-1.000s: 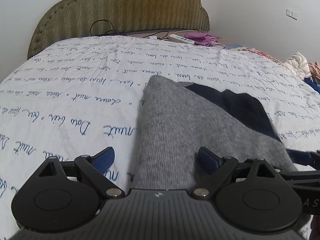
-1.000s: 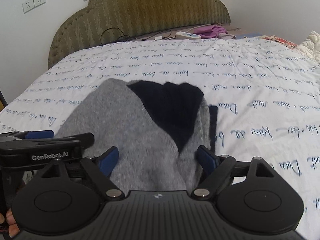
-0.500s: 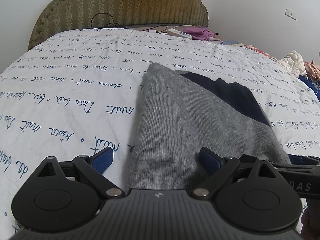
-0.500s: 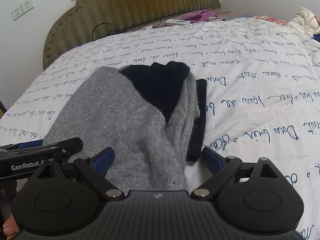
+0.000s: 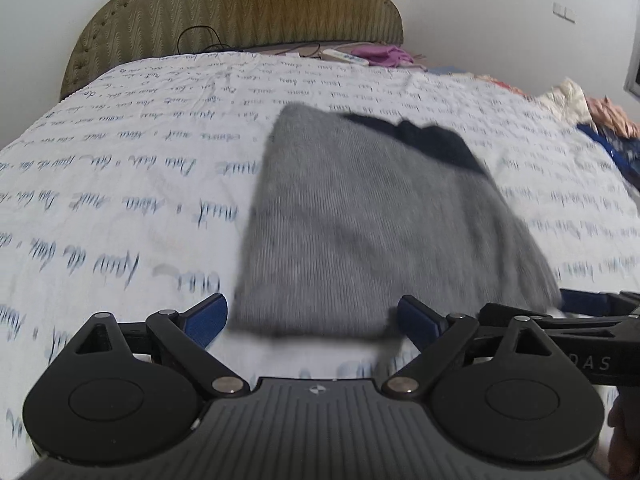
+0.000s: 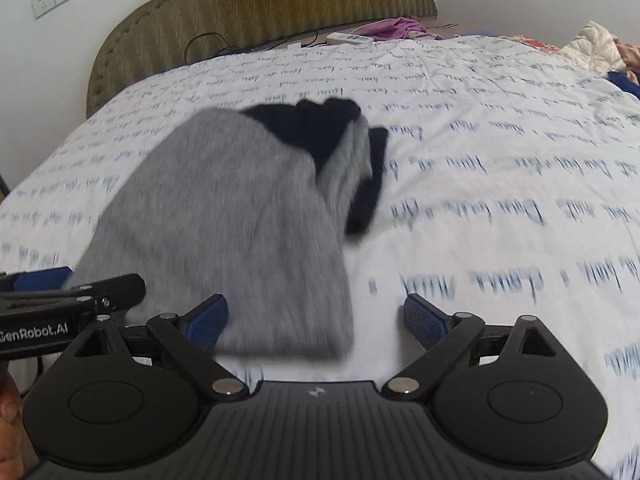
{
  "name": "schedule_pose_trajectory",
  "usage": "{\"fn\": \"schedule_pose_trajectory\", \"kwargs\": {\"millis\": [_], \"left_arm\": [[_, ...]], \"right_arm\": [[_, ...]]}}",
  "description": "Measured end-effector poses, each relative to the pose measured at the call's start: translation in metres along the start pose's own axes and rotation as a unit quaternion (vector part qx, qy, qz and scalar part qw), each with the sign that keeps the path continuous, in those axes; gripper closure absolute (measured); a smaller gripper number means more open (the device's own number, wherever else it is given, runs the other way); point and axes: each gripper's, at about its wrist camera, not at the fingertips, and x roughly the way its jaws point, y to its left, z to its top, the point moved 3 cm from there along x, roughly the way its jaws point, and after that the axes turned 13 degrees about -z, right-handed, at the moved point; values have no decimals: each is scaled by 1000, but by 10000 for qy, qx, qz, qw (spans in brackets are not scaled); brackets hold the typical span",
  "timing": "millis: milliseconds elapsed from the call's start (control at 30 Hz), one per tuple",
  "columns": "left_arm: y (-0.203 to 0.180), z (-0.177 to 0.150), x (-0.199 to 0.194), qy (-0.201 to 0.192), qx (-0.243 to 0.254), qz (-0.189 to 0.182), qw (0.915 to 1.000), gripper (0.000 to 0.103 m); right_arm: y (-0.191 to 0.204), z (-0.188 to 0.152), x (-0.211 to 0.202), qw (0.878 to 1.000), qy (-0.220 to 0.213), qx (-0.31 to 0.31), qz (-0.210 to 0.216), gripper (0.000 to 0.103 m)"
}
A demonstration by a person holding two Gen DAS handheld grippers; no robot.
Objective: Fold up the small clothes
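Observation:
A folded grey knit garment (image 5: 372, 224) with a dark navy part (image 5: 432, 142) at its far end lies on the bed. In the right wrist view the garment (image 6: 224, 232) lies left of centre, its navy part (image 6: 320, 132) at the far end. My left gripper (image 5: 314, 316) is open and empty, its fingers at the garment's near edge. My right gripper (image 6: 316, 318) is open and empty, its left finger beside the near edge, its right finger over bare sheet. Each gripper shows at the edge of the other's view. Both views are blurred by motion.
The bed has a white sheet (image 5: 120, 184) printed with blue script. An olive padded headboard (image 5: 240, 12) stands behind. A white power strip (image 6: 350, 38), cables and a purple cloth (image 6: 394, 28) lie at the head. Loose clothes (image 5: 596, 112) are piled at the right.
Both grippers have pulled back toward me, so the garment's near edge now shows in front of the fingers. The right gripper has also shifted to the right. The garment has stayed folded.

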Motion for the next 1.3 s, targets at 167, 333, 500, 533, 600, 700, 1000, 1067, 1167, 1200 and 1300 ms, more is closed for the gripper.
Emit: {"fn": "schedule_pose_trajectory", "kwargs": {"millis": [167, 333, 500, 533, 600, 700, 1000, 1067, 1167, 1200, 1300], "left_arm": [[-7, -23, -4, 256, 294, 191, 9991, 0], [-4, -24, -2, 382, 278, 208, 9987, 0], [-2, -30, -8, 409, 241, 195, 9987, 0], [-1, -32, -9, 403, 218, 180, 9988, 0], [1, -35, -13, 387, 149, 120, 9991, 0], [2, -34, -14, 458, 100, 69, 9989, 0], [-1, -29, -9, 718, 28, 174, 9973, 0], [-2, -30, -8, 711, 64, 200, 9972, 0], [-2, -30, -8, 676, 92, 221, 9974, 0], [-2, -30, -8, 653, 112, 226, 9975, 0], [-3, -31, -8, 618, 125, 238, 9977, 0]], "right_arm": [[-4, -34, -23, 9995, 125, -63, -273, 3], [1, -44, -29, 9986, 232, -225, -413, 0], [-1, -43, -26, 9986, 250, -137, -437, 0], [0, -44, -26, 9985, 244, -146, -467, 0], [1, -45, -27, 9984, 227, -82, -502, 0], [1, -46, -28, 9982, 247, 24, -547, 0], [2, -45, -27, 9977, 364, 12, -567, 0], [2, -45, -27, 9977, 376, -23, -562, 0], [3, -45, -27, 9977, 368, -31, -563, 0], [3, -45, -27, 9977, 371, -31, -564, 0], [3, -45, -27, 9977, 370, -32, -564, 0]]}}
